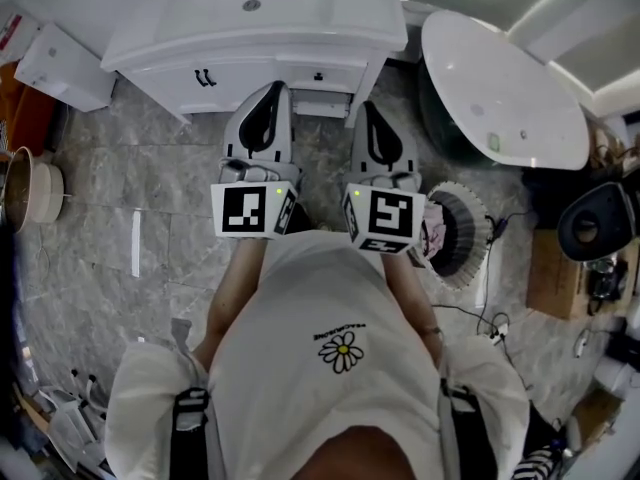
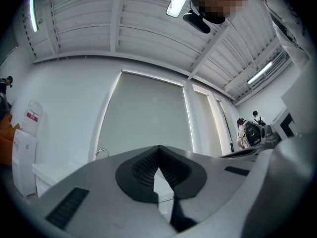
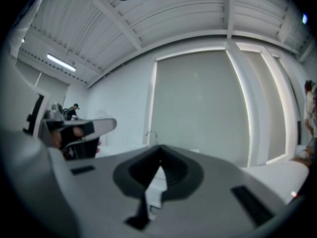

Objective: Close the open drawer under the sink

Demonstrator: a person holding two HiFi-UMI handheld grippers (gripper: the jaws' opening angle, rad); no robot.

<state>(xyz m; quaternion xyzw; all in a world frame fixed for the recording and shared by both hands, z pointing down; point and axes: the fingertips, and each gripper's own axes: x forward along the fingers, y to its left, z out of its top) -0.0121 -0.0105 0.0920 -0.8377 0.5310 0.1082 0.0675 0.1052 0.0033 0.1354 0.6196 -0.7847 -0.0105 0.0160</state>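
Drawer (image 1: 320,101): in the head view it sits under the sink (image 1: 250,6), at the right end of the cabinet (image 1: 170,76). Its front seems to stand a little proud of the cabinet face, though from this steep angle you can't be sure. Its long axis runs across your view, so any push goes straight away from you. It lies ahead of you, between your two claws. The left claw (image 1: 268,98) reaches further forward, just beside the drawer's left edge. The right claw (image 1: 370,118) is just short of the drawer's right corner. The floor (image 1: 150,198) to your left is open, while a white oval fixture (image 1: 500,88) crowds your right.

In the left gripper view, the left claw (image 2: 158,150) has its tips together and nothing between them. It aims above the tabletop at a faucet (image 2: 101,153) and the wall, so the drawer lies below its line.

In the right gripper view, the right claw (image 3: 159,151) is pressed closed and empty. A white edge shows through the gap beneath the tips, and you can't tell whether it is the drawer.
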